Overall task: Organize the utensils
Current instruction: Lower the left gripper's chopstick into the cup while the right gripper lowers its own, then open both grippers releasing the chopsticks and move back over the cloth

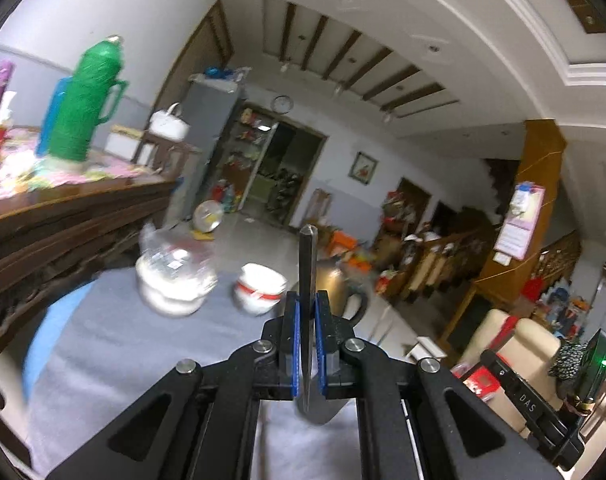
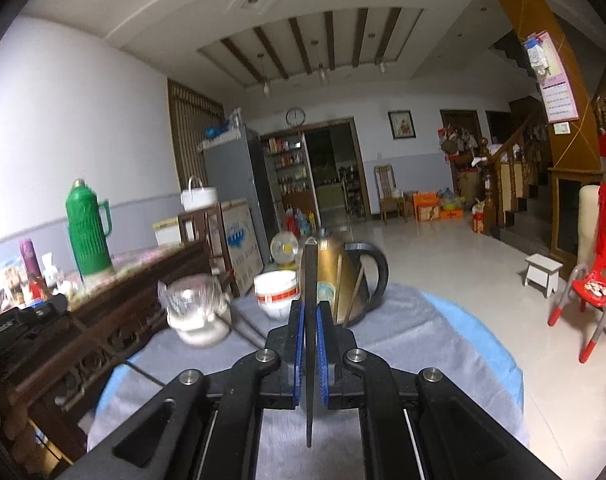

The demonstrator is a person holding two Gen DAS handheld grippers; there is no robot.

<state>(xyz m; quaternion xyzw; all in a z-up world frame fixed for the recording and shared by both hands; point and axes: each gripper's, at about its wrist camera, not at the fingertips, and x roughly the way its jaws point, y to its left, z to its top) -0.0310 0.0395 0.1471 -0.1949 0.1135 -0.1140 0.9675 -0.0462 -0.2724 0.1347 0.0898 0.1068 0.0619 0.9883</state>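
Note:
My left gripper (image 1: pixel 307 300) is shut on a metal spoon (image 1: pixel 306 264), held edge-on with its handle pointing up and forward and its bowl below the jaws. My right gripper (image 2: pixel 310 308) is shut on a dark flat utensil (image 2: pixel 310 280), also held edge-on above the table. A brass-coloured kettle-shaped holder (image 2: pixel 343 280) with chopsticks in it stands on the grey cloth just beyond the right gripper; it also shows in the left wrist view (image 1: pixel 337 284). The other gripper (image 1: pixel 543 400) shows at the lower right of the left wrist view.
A white bowl with a red band (image 2: pixel 277 288) and a clear jar on a white base (image 2: pixel 195 308) stand on the round, grey-clothed table (image 2: pixel 423 340). A dark wooden sideboard (image 2: pixel 103 312) with a green thermos (image 2: pixel 88 232) is on the left. A red chair (image 2: pixel 599 288) stands at right.

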